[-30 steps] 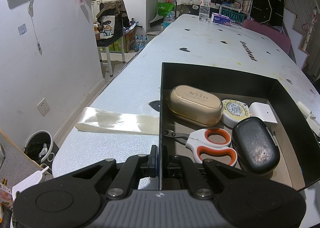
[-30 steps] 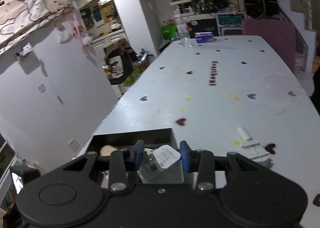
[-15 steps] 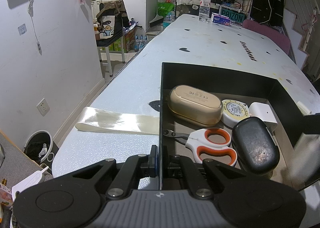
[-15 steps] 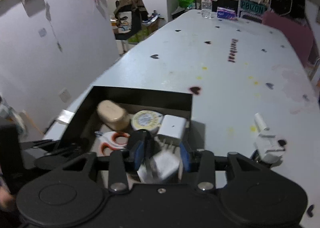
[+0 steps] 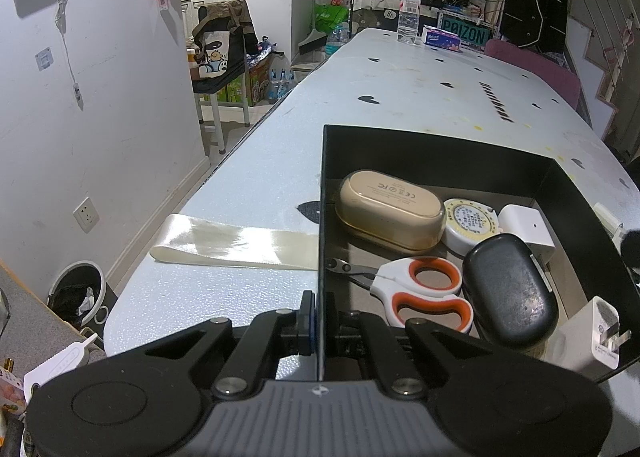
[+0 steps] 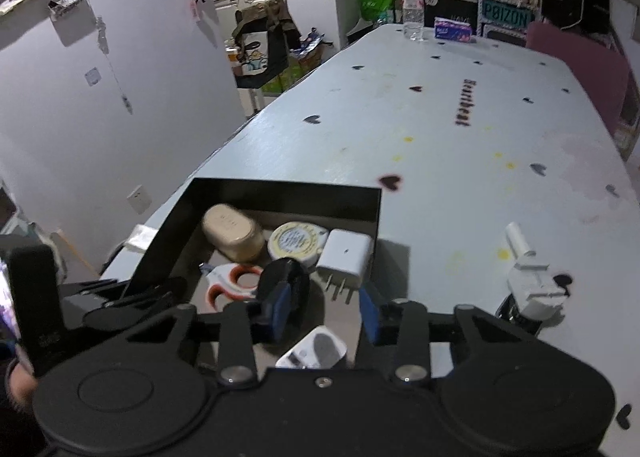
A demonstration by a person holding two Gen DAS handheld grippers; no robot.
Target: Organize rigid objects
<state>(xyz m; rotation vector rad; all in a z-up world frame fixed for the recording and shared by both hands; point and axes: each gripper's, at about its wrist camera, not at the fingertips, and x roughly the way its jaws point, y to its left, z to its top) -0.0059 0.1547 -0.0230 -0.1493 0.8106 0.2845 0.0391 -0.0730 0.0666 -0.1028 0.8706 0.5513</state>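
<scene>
A black open box (image 5: 440, 145) (image 6: 280, 189) holds a beige case (image 5: 390, 209), a round tape measure (image 5: 472, 223), a white charger (image 5: 528, 227), orange-handled scissors (image 5: 424, 293) and a black case (image 5: 508, 293). My left gripper (image 5: 319, 313) is shut on the box's left wall. A white plug adapter (image 5: 596, 335) (image 6: 314, 349) lies in the box's near right corner. My right gripper (image 6: 324, 317) is open just above it, with nothing between its pads.
A white plastic part (image 6: 528, 277) lies on the table right of the box. A cream ribbon (image 5: 236, 243) lies left of the box. A water bottle (image 5: 408, 11) and tissue pack (image 5: 442, 39) stand at the table's far end. The table's left edge drops beside a wall.
My right gripper carried the white plug adapter over the box, lowered, and opened. The adapter now lies in the box's corner. The left gripper has not moved.
</scene>
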